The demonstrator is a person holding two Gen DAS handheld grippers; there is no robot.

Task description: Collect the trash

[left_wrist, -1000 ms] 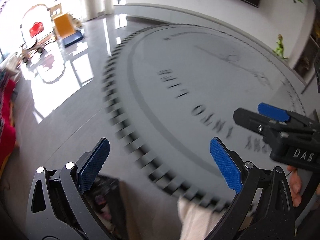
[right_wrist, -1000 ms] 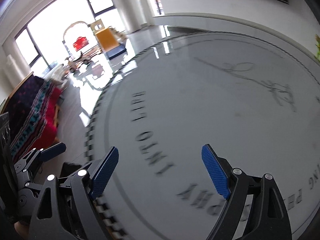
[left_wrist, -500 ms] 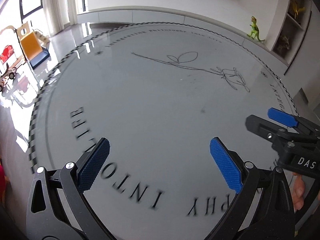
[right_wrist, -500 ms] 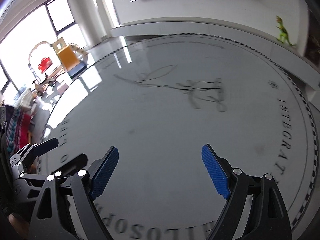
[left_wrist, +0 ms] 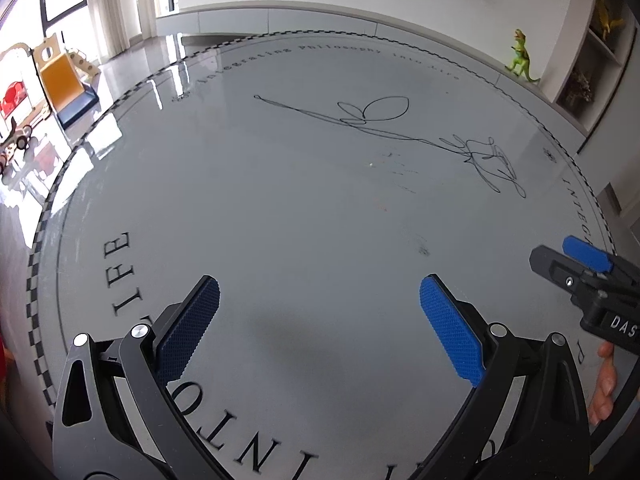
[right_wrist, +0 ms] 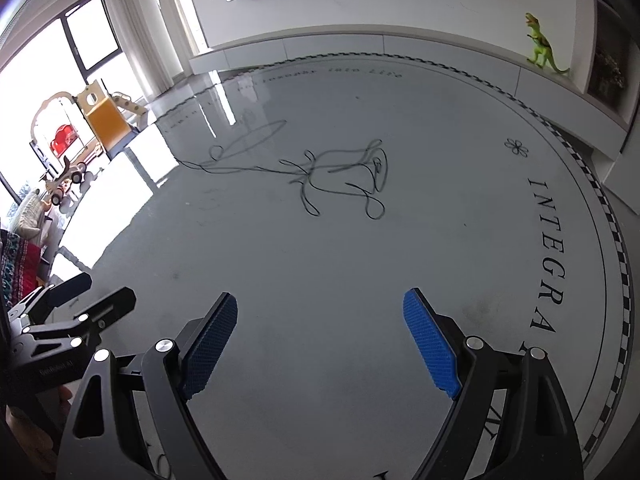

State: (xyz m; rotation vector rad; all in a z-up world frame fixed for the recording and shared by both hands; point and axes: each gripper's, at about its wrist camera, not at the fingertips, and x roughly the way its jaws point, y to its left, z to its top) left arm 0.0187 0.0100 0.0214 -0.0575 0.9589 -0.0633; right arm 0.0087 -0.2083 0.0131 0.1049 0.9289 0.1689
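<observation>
My left gripper [left_wrist: 318,296] is open and empty, held above a round grey floor rug [left_wrist: 320,208] printed with black lettering and a line drawing. My right gripper [right_wrist: 320,312] is open and empty above the same rug [right_wrist: 360,248]. The right gripper's tip shows at the right edge of the left wrist view [left_wrist: 576,256]; the left gripper's tip shows at the left edge of the right wrist view [right_wrist: 80,300]. No piece of trash shows clearly in either view; only a tiny pale speck [left_wrist: 372,165] lies on the rug.
A low white ledge [right_wrist: 360,48] runs along the far wall, with a green toy dinosaur [right_wrist: 542,46] on it. A yellow toy slide [left_wrist: 64,80] and toy vehicles [right_wrist: 62,178] stand on the glossy floor at the far left. A patterned red sofa [right_wrist: 16,256] is at the left edge.
Both views have swung right from the rug's left edge and the bright window side to the rug's middle and the far wall. Both grippers stayed open.
</observation>
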